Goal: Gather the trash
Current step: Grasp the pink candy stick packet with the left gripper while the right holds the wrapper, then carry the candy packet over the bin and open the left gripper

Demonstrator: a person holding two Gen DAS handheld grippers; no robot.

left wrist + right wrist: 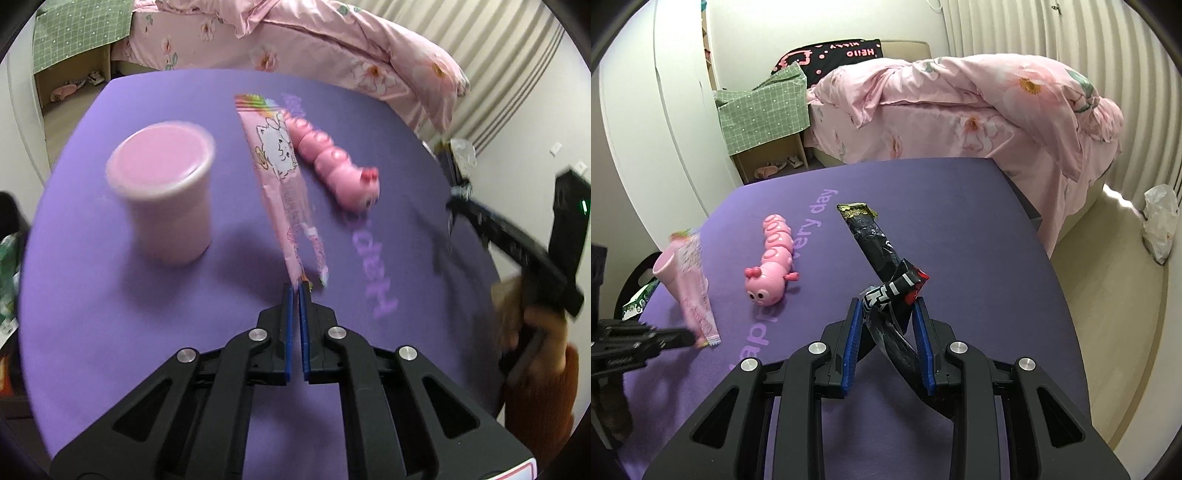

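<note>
My left gripper (296,287) is shut on the near end of a long pink snack wrapper (277,177) that slants up off the purple table (110,288). The right wrist view shows the same pink wrapper (692,280) at the left with the left gripper (689,338) pinching its lower end. My right gripper (886,306) is shut on a crumpled black wrapper (875,240) with a gold tip, which sticks out past the fingers above the table (960,221). In the left wrist view the right gripper (456,201) appears blurred at the table's right edge.
A pink cup (166,192) stands left of the pink wrapper. A pink caterpillar toy (332,166) lies to its right, and in the right wrist view the toy (774,254) lies mid-table. A bed with a pink quilt (960,110) lies beyond. A white bag (1160,225) sits on the floor.
</note>
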